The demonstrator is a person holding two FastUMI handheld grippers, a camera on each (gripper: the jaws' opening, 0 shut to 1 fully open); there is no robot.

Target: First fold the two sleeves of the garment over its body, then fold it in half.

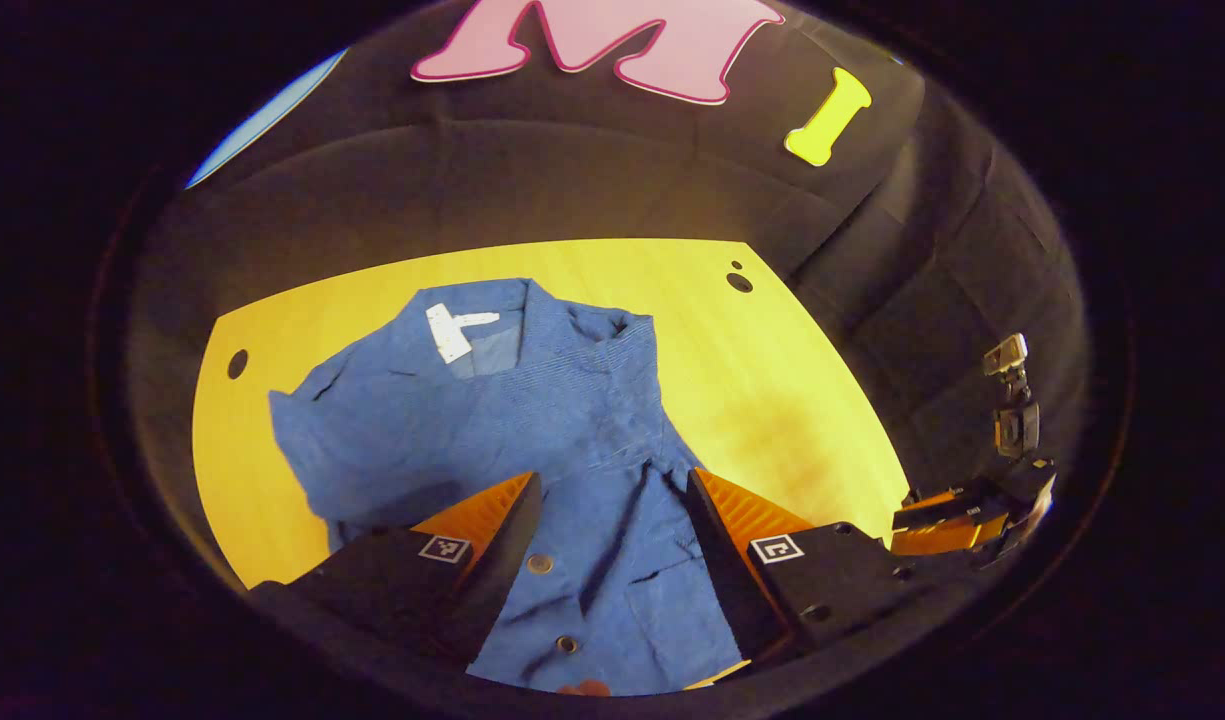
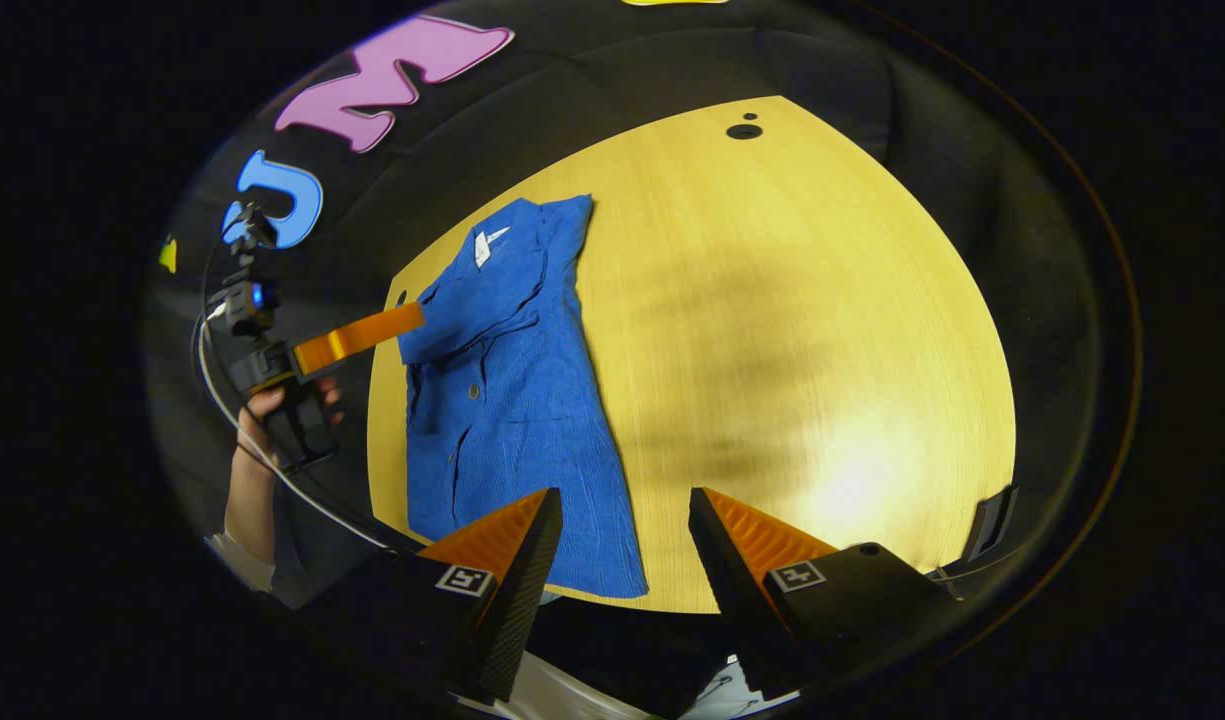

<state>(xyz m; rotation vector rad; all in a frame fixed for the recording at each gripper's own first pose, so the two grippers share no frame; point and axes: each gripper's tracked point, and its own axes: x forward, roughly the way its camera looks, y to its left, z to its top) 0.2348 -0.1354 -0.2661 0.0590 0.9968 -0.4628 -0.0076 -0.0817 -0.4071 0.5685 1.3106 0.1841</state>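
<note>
A blue button-up shirt [image 1: 492, 420] lies front-up on the yellow wooden table [image 1: 772, 380], its collar with a white label [image 1: 452, 330] at the far end. In the right gripper view the shirt [image 2: 517, 410] looks narrow, with folded cloth across its chest [image 2: 452, 320]. My left gripper [image 1: 612, 480] hangs open over the button placket, nothing between its fingers. Near the table's front edge my right gripper [image 2: 622, 495] is open too, just right of the shirt's hem. The left gripper [image 2: 357, 338] also shows beside the shirt's shoulder, and the right gripper [image 1: 972, 515] shows off the table's right edge.
Small dark holes [image 1: 739, 283] [image 1: 237, 363] mark the table's far corners. Bare tabletop [image 2: 822, 330] stretches to the right of the shirt. A hand [image 2: 262, 410] holds the left gripper at the table's left side. A small black object [image 2: 992, 520] sits at the table's right edge.
</note>
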